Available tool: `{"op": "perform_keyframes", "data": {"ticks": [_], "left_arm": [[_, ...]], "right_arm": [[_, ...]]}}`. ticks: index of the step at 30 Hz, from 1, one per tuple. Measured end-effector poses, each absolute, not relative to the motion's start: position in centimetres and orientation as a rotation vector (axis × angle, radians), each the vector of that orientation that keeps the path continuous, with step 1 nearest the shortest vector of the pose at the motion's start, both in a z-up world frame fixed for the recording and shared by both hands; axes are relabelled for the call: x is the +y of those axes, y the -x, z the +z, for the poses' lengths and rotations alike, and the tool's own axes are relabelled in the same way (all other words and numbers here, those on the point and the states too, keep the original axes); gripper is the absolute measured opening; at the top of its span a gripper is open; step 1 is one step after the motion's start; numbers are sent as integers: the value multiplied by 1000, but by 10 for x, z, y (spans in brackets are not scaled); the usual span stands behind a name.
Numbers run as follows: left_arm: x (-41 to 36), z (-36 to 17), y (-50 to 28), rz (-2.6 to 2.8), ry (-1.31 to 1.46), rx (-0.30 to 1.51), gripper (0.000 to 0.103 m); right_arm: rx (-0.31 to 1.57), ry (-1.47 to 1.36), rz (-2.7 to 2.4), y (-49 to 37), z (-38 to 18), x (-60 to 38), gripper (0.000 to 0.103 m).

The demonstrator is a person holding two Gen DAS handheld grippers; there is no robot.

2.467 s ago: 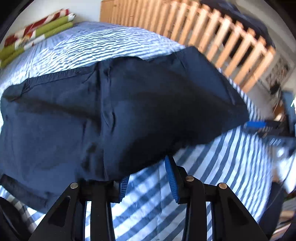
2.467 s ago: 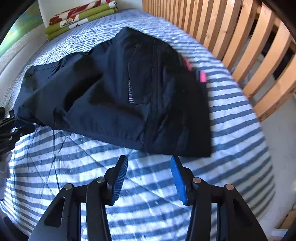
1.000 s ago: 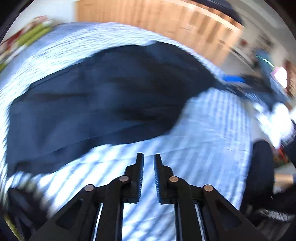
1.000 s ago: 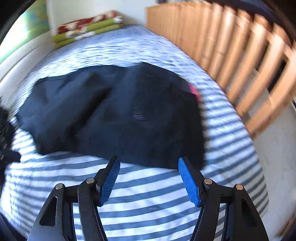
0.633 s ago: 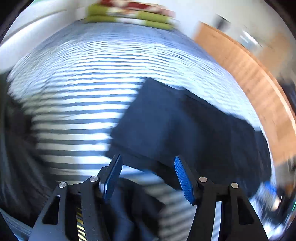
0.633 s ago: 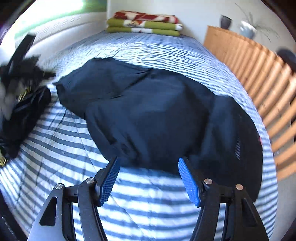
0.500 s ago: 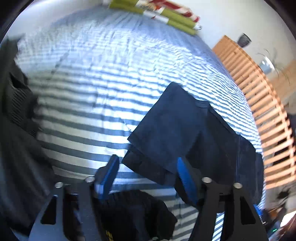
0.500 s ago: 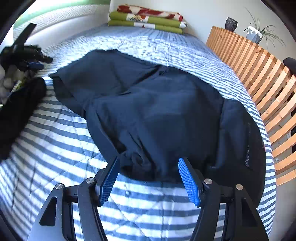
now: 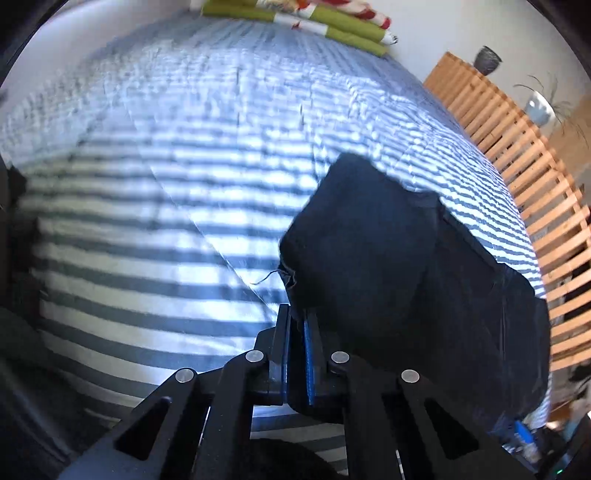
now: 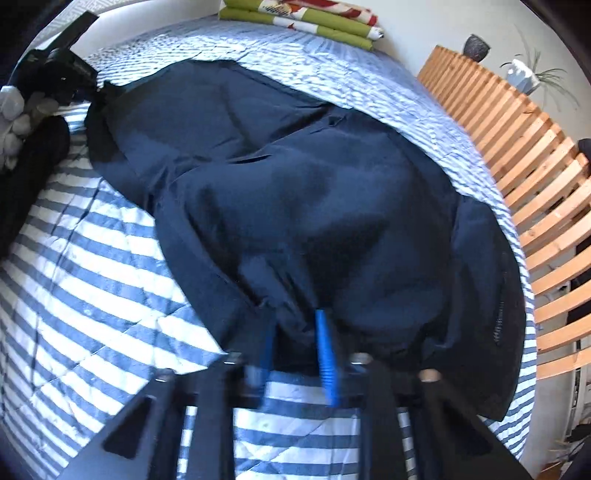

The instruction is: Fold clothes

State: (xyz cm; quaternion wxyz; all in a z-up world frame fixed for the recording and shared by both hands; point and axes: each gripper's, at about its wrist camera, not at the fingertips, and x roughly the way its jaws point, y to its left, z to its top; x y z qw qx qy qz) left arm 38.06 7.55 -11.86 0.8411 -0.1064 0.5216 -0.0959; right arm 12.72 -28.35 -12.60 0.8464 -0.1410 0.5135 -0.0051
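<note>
A navy garment lies spread over the blue-and-white striped bedcover. In the left wrist view one corner of the garment rises into my left gripper, whose blue pads are shut on the cloth's frayed corner. In the right wrist view my right gripper sits at the garment's near edge. Its jaws are closing, with a bunched fold of the navy cloth squeezed between the blurred blue pads.
Folded green and red blankets lie at the head of the bed. A wooden slatted rail runs along the right side. Dark clothing and a pale-gloved hand are at the left edge. Bare striped cover stretches left of the garment.
Both grippers were open above the bed. The left swung round to the garment's corner and shut on it. The right came down to the near edge and closed onto a fold.
</note>
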Motion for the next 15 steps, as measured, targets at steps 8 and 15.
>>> {"op": "perform_keyframes", "data": {"ticks": [8, 15], "left_arm": [[80, -74, -362, -134, 0, 993, 11], [110, -97, -357, -108, 139, 1101, 22]], "right_arm": [[1032, 203, 63, -120, -83, -297, 9], [1133, 297, 79, -128, -111, -287, 8]]}}
